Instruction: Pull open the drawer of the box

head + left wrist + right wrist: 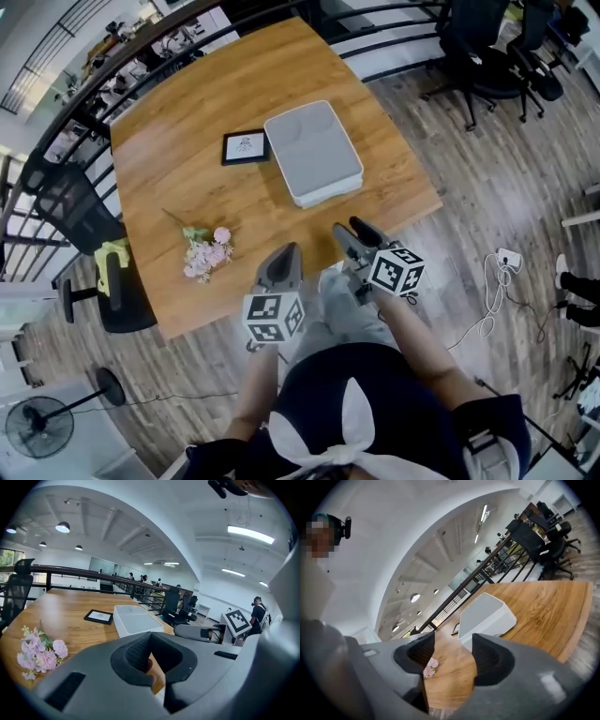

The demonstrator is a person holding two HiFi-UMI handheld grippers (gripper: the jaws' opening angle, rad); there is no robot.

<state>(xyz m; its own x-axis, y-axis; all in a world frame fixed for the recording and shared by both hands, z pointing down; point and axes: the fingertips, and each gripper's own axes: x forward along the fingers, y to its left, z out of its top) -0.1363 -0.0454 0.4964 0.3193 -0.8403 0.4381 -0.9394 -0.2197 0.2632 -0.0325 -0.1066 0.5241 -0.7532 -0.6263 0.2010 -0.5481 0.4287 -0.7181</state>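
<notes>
My left gripper [286, 251] has its jaws closed together with nothing in them. My right gripper [349, 230] has its jaws standing apart, with only bare table [187, 159] showing between them. Both hang at the table's near edge, well apart from the white box [312, 150]. The box lies flat around the middle of the table, nearer the right edge, with no drawer pulled out. A small black-framed card [245, 146] lies just beside its left side, and pink flowers [208, 251] lie near the near-left edge.
</notes>
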